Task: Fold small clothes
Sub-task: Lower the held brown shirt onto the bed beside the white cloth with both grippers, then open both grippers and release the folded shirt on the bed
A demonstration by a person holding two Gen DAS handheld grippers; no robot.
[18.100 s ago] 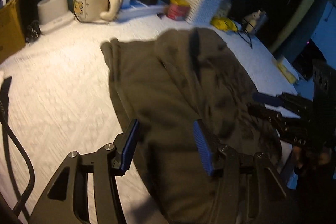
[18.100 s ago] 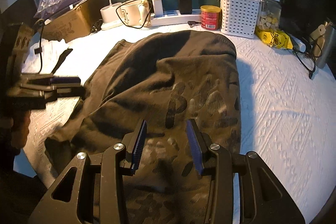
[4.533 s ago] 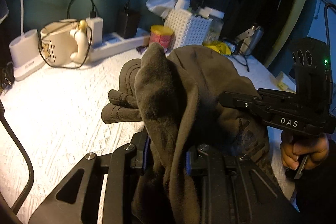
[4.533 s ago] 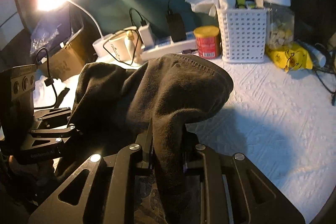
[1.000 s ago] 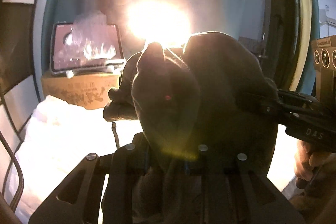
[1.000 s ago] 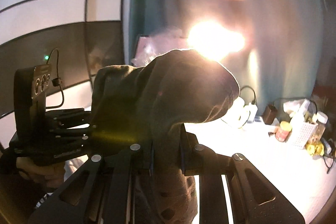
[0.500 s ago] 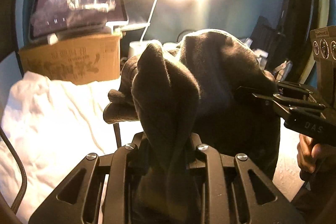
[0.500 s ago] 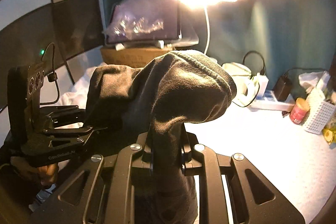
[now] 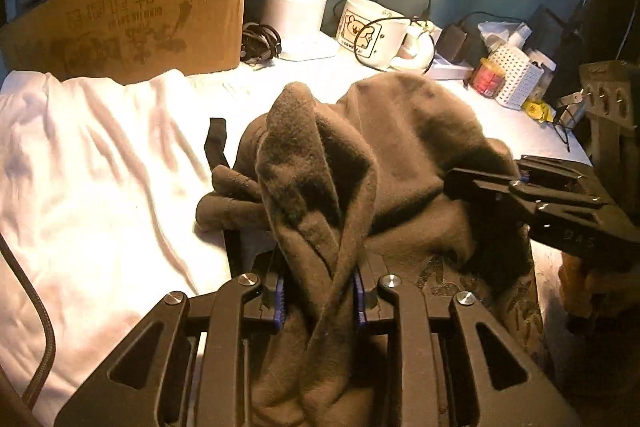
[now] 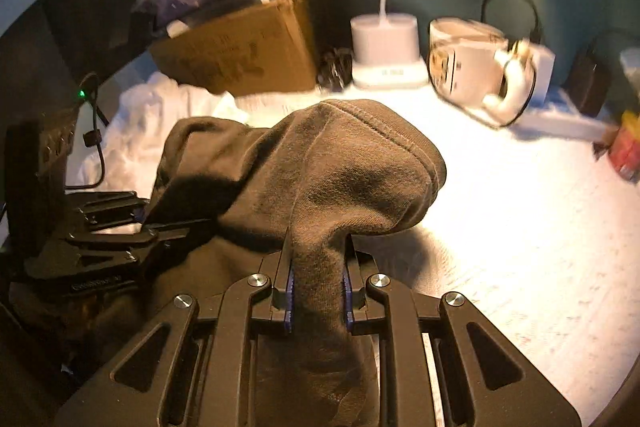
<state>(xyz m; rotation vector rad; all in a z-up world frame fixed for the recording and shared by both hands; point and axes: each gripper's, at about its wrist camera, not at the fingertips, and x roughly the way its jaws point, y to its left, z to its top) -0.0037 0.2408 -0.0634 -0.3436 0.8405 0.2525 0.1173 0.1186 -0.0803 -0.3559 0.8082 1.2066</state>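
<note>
White tabletop (image 9: 100, 187) below; my left claw (image 9: 319, 297) is loosening around the brown garment (image 9: 400, 155), right claw (image 10: 317, 293) clamps it.

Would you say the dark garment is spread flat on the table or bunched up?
Bunched up: the dark garment rises in thick folds, pinched in both tongs, not flat on the white table cover.

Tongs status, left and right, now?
Left tongs: opening, dark garment bunched between the pads.
Right tongs: closed on the same garment.
</note>
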